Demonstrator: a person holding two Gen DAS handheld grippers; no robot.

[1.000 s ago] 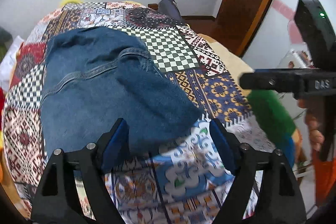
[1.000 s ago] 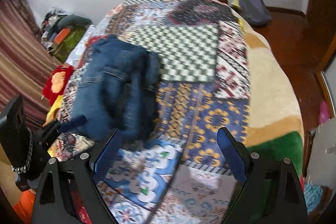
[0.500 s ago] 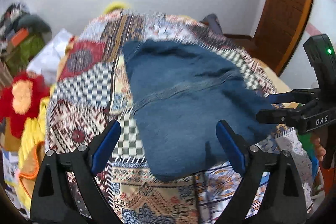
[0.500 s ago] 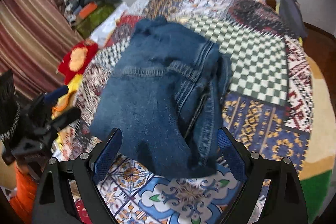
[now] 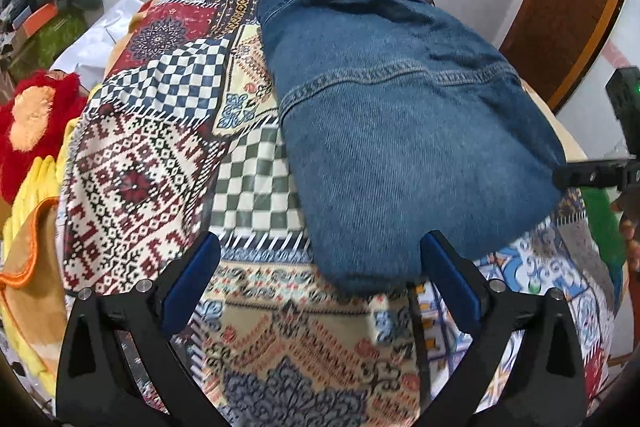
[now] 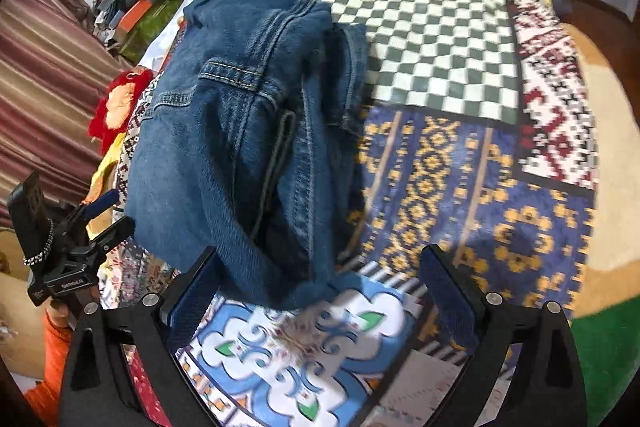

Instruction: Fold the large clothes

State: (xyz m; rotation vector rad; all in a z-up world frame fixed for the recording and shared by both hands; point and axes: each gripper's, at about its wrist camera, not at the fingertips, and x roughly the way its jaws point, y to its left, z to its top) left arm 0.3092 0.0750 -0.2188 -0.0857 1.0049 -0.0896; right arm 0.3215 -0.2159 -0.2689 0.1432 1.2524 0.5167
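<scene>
I am bringing my left hand-held gripper (image 5: 320, 277) and right hand-held gripper (image 6: 318, 287), both just opening wide and empty, toward the folded jeans (image 5: 400, 131) on the bed (image 5: 256, 323) to fold again.

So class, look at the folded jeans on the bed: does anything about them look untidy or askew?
Yes. In the right wrist view the jeans are bunched along their right side: layers and seams stick out unevenly rather than lying flush. They also sit askew to the bedspread checks. Both grippers, left and right, are open, holding nothing.
</scene>
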